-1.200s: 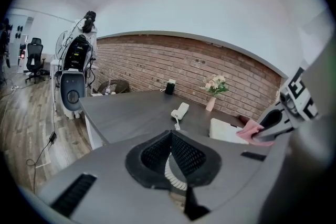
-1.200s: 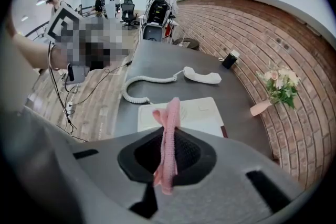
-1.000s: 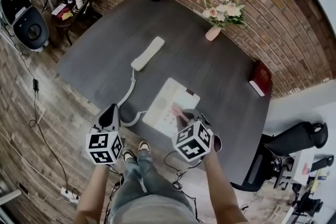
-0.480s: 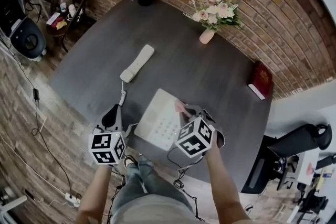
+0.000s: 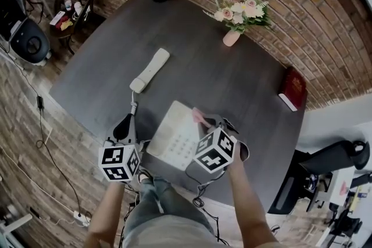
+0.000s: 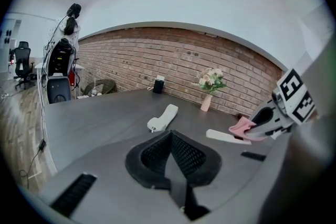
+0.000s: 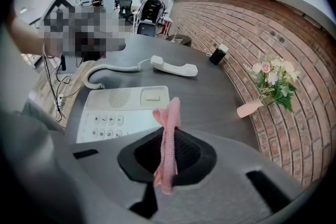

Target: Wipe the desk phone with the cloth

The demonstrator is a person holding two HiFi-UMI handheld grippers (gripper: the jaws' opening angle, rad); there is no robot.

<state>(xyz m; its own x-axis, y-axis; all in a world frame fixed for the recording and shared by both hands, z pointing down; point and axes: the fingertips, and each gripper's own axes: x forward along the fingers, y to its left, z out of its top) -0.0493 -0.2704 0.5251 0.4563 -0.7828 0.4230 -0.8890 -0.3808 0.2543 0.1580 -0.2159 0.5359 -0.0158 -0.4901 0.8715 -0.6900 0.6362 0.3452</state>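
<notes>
A: What's moved vs a sec ago?

B: Not much. The right gripper (image 5: 204, 121) has crept to the far right corner of the phone base (image 5: 171, 139). The cloth (image 5: 197, 115) was over mid-base then, now it's at that corner. The handset (image 5: 150, 69) is off-hook and unchanged, out on the desk (image 5: 232, 84) beyond the base. The left gripper (image 5: 124, 126) hasn't budged either.

A: Jaws?

B: Right: clamped on the pink cloth, w/ a strip sticking up and fwd between them and a tail hanging below. Left: pressed together w/ nothing in them, parked just beside the base's left edge, by the coiled cord (image 7: 107, 67).

A: And the phone vs the cloth?

B: The base lies below and to the left of the right jaws. Keypad end is nearest the person, speaker grille and hook at the far end. So the long axis runs away from the person, leaning a bit right in the head view. The cloth is on or just over that far corner. Touching? Can't tell.

A: Next stroke?

B: My guess: drag back and left along that axis toward the keypad. The right gripper's nearer and has the cloth. The handset's well apart, so prob. a longer reach for it later.
</notes>
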